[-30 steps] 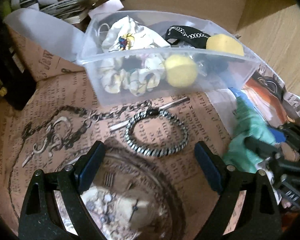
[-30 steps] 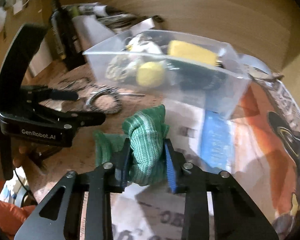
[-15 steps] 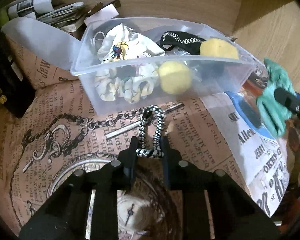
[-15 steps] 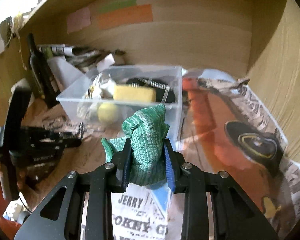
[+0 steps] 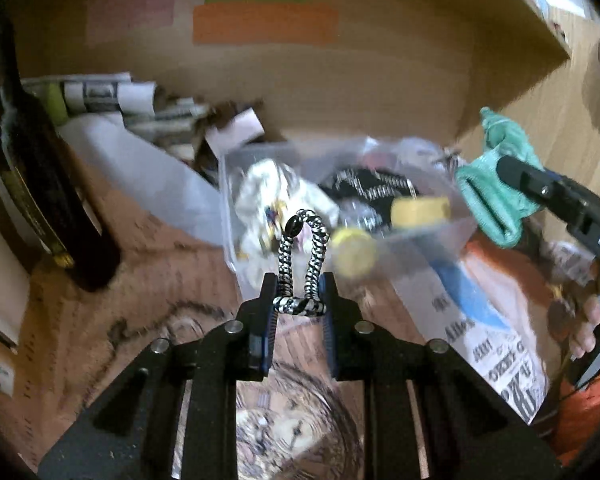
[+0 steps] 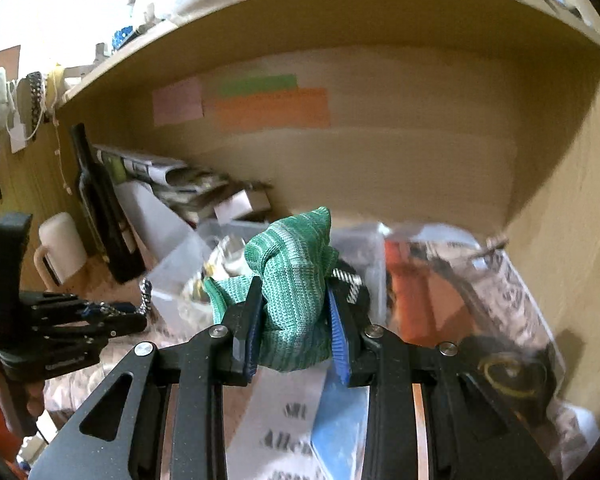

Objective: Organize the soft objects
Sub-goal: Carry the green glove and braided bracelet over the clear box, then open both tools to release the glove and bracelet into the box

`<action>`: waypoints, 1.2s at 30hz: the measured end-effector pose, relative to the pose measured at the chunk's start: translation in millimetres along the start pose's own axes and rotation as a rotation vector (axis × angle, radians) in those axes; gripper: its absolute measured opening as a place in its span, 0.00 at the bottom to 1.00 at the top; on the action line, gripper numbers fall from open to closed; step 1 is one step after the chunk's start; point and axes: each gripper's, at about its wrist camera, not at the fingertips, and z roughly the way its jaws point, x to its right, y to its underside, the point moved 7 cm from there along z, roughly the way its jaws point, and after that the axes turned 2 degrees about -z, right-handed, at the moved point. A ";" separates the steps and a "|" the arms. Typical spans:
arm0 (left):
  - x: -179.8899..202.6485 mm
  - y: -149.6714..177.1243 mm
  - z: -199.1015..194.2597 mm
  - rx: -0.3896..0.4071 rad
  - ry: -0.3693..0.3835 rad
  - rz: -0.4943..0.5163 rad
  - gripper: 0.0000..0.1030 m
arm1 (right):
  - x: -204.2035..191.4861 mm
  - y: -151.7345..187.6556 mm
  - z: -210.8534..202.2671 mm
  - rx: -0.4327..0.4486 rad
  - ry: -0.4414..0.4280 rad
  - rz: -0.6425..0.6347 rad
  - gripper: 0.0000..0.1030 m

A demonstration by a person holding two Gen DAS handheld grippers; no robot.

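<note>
My left gripper [image 5: 298,292] is shut on a black-and-white braided bracelet [image 5: 302,264], held up in front of a clear plastic bin [image 5: 428,236]. The bin holds a white patterned scrunchie [image 5: 268,188], a black item with a chain [image 5: 368,188] and two yellow sponge pieces [image 5: 354,252]. My right gripper [image 6: 294,304] is shut on a green knitted cloth [image 6: 296,276] and holds it over the bin [image 6: 360,240]. In the left wrist view that cloth [image 5: 496,196] hangs at the bin's right end. The left gripper [image 6: 112,320] shows at left in the right wrist view.
The shelf floor is lined with printed newspaper [image 5: 492,344]. A dark bottle [image 5: 40,196] stands at the left, with rolled papers [image 5: 100,96] behind it. A white mug [image 6: 60,248] sits by the bottle. Wooden walls [image 6: 380,152] close the back and right.
My left gripper shut on the bracelet and lifted it off the newspaper toward the bin. My right gripper raised the green cloth from the floor to above the bin.
</note>
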 end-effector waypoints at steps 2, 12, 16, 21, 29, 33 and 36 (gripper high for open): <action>-2.2 -10.0 -1.2 0.018 -0.007 0.002 0.19 | -6.7 -7.6 4.0 0.015 -0.009 -0.015 0.26; -5.7 -39.5 31.5 0.013 -0.009 0.028 0.20 | -24.2 -23.5 50.4 -0.008 -0.043 -0.053 0.26; -3.6 -39.6 55.6 -0.021 -0.023 0.050 0.20 | -27.4 -16.2 79.8 -0.060 -0.045 -0.064 0.26; -4.7 -37.1 76.5 -0.055 -0.028 0.067 0.32 | -28.5 -2.2 101.8 -0.125 -0.077 -0.067 0.29; -6.0 -36.4 68.1 -0.033 -0.022 0.066 0.52 | -27.3 7.5 112.2 -0.183 -0.097 -0.058 0.52; -7.0 -41.0 55.0 -0.001 -0.009 0.045 0.54 | -25.7 1.8 103.4 -0.152 -0.095 -0.054 0.56; -6.4 -46.3 38.3 0.039 -0.008 0.040 0.54 | -25.8 -5.5 91.6 -0.121 -0.102 -0.051 0.56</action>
